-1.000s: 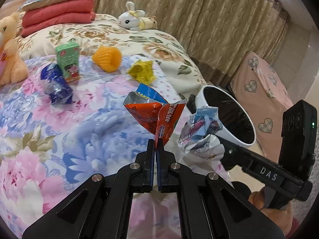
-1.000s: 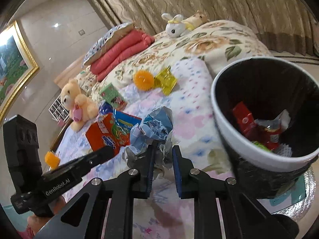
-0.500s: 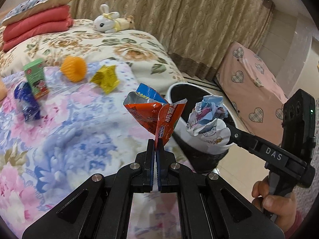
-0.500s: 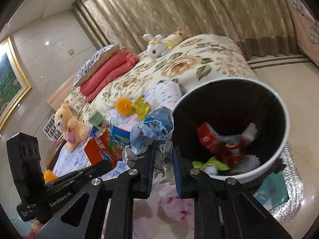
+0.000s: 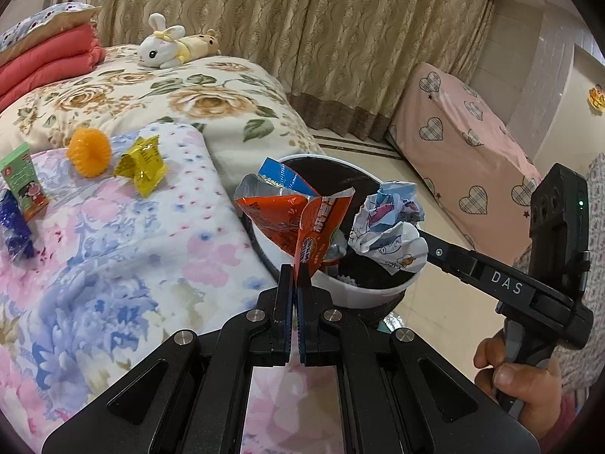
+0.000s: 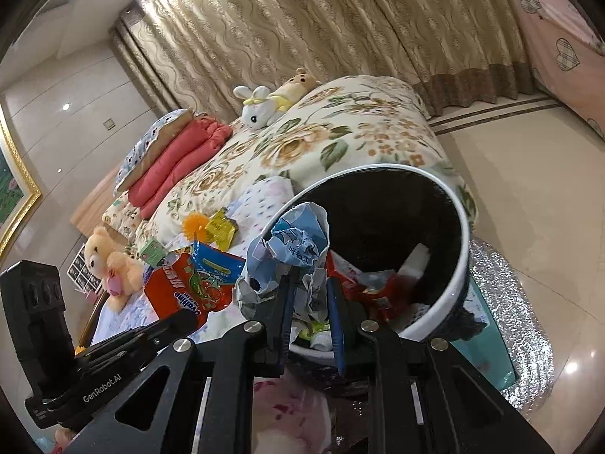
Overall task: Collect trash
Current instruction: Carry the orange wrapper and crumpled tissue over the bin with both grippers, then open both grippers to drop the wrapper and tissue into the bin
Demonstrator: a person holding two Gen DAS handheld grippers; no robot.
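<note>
Carrying 2 pieces of trash to the bin point(image 5: 378, 295): the left gripper point(image 5: 296, 283) is pinching an orange snack wrapper point(image 5: 295, 219), the right gripper point(image 6: 310, 295) is clamping a crumpled paper wad point(image 6: 291, 242), both hanging over the bin's rim. Next move, in my judgement, is spreading both jaws to drop them. Remaining on the bed point(image 5: 113, 246): 1 yellow packet point(image 5: 141, 164), 1 orange cup point(image 5: 89, 147), 1 green carton point(image 5: 22, 181), 1 blue wrapper point(image 5: 15, 227).
</note>
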